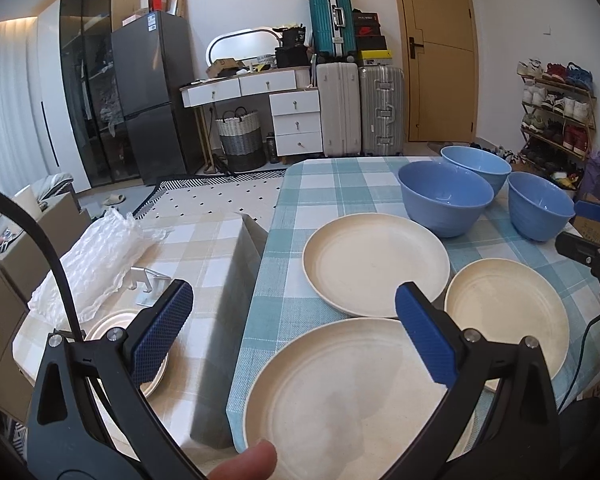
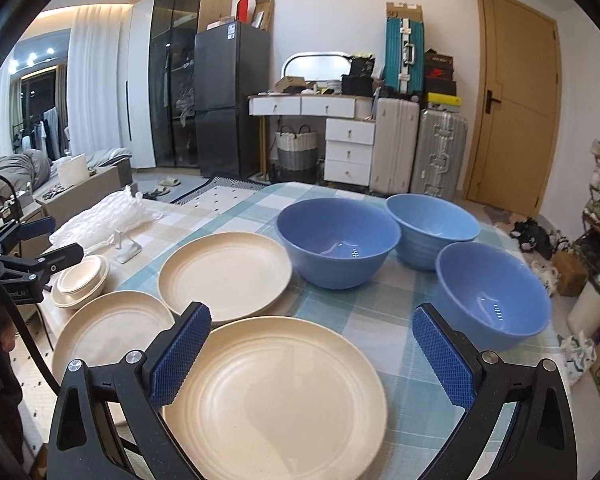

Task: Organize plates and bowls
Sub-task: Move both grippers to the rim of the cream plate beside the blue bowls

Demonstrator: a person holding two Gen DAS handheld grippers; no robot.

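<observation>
Currently both tools spread wide, empty: left tool (image 1: 294, 310), right tool (image 2: 312, 334). Three cream plates (image 2: 276, 392) near tabletop (image 2: 340, 196) front edge, three blue bowls (image 2: 338, 240) behind.

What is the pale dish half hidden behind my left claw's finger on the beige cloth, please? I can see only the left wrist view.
Observer: It is a stack of small cream bowls, nested and sitting on a small cream plate.
Operator: Thank you. Where is the right claw aimed?
Observer: The right claw is wide open and empty above the nearest cream plate, the right-hand one in your view.
</observation>
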